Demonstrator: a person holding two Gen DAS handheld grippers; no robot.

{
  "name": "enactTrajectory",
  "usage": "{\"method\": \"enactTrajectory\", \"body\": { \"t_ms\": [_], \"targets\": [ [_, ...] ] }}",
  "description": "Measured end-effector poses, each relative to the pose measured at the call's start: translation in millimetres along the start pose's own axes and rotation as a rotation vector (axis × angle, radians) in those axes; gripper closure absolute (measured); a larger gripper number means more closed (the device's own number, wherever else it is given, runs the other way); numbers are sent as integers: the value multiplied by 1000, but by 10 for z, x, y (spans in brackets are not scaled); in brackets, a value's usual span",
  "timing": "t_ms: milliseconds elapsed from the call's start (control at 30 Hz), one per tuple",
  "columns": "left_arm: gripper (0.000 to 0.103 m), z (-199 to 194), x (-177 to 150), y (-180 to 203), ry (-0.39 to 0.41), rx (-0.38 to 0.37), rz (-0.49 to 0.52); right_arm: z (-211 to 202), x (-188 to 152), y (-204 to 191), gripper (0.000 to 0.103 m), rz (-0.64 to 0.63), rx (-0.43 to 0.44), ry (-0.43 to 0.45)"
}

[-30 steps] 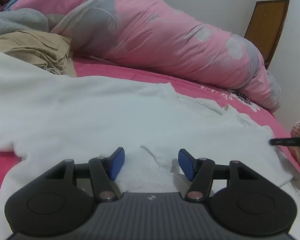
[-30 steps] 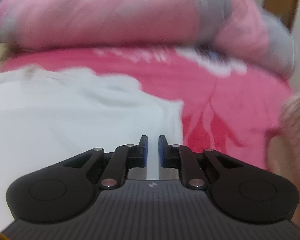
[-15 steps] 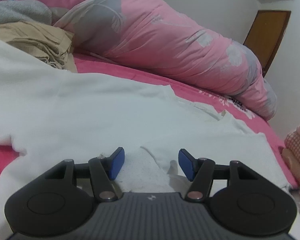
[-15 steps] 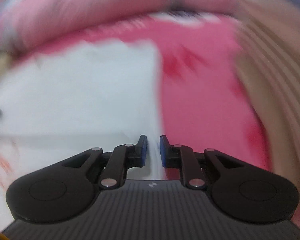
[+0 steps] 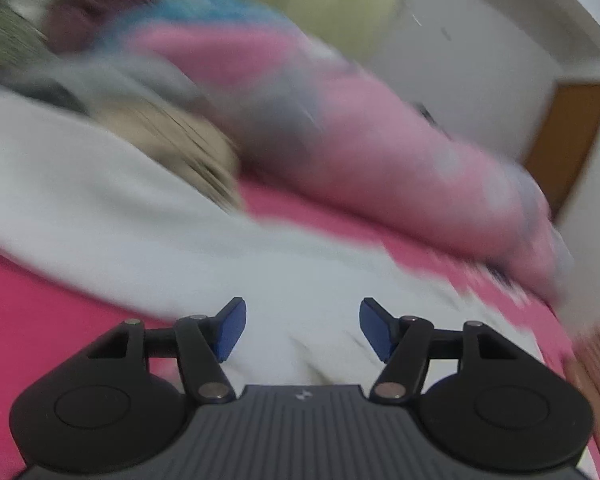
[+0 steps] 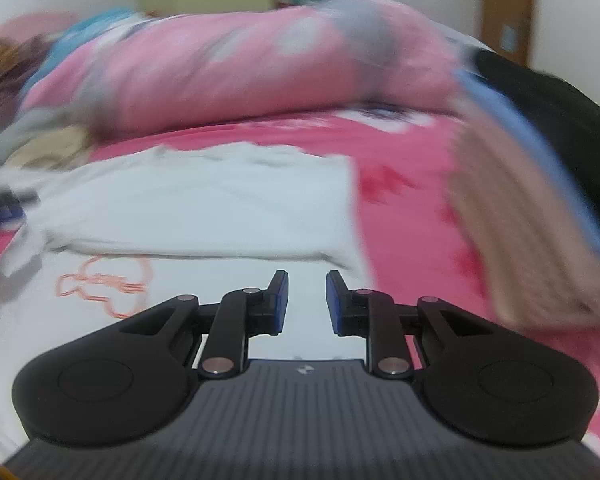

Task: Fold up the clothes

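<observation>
Right wrist view: the white garment (image 6: 204, 200) is lying on the pink bed (image 6: 412, 216), one fold apparently laid over, further folds being judged outstanding. Both the right gripper (image 6: 307, 300) and left gripper (image 5: 300, 328) are being opened, nothing held.

Likely bedroom, bed (image 6: 412, 168), pink duvet (image 6: 236, 72)

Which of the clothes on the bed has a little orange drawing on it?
The white shirt spread flat on the pink bedsheet, in front of the right gripper. The crumpled beige garment farther back shows no drawing.
</observation>
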State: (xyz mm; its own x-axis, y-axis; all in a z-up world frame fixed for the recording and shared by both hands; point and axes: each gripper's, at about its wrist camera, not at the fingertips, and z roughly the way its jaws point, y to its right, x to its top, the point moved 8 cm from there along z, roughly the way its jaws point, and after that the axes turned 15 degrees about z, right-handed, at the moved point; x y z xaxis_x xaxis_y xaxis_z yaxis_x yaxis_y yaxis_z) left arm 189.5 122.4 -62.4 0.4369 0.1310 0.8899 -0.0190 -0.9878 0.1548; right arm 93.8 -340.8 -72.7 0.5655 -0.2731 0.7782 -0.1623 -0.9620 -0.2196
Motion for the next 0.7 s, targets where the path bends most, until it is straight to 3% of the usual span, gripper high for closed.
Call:
{"method": "enactTrajectory", "body": {
  "t_ms": [100, 200, 267, 400, 500, 533, 633, 700],
  "targets": [
    [37, -336, 227, -683, 18, 131, -70, 264, -69, -613, 83, -166, 4, 29],
    [37, -604, 322, -1236, 13, 211, -125, 562, -147, -1255, 82, -360, -1, 66],
    [35, -697, 312, -1475, 3, 240, -140, 853, -268, -1683, 81, -469, 5, 83],
    [35, -743, 190, -1810, -32, 269, -176, 1289, -386, -2299, 81, -541, 49, 71],
    [35, -715, 91, -1882, -43, 247, -196, 1321, -464, -2661, 79, -593, 148, 72],
    [35, -677, 57, -1853, -38, 226, -196, 1281, -504, -2770, 74, -627, 197, 84],
    [35, -503, -28, -1541, -24, 107, -168, 1216, -618, -3009, 51, -725, 285, 96],
    [36, -372, -95, -1173, -28, -18, -102, 1259, -677, -3084, 51, -779, 307, 67]
  ]
}}
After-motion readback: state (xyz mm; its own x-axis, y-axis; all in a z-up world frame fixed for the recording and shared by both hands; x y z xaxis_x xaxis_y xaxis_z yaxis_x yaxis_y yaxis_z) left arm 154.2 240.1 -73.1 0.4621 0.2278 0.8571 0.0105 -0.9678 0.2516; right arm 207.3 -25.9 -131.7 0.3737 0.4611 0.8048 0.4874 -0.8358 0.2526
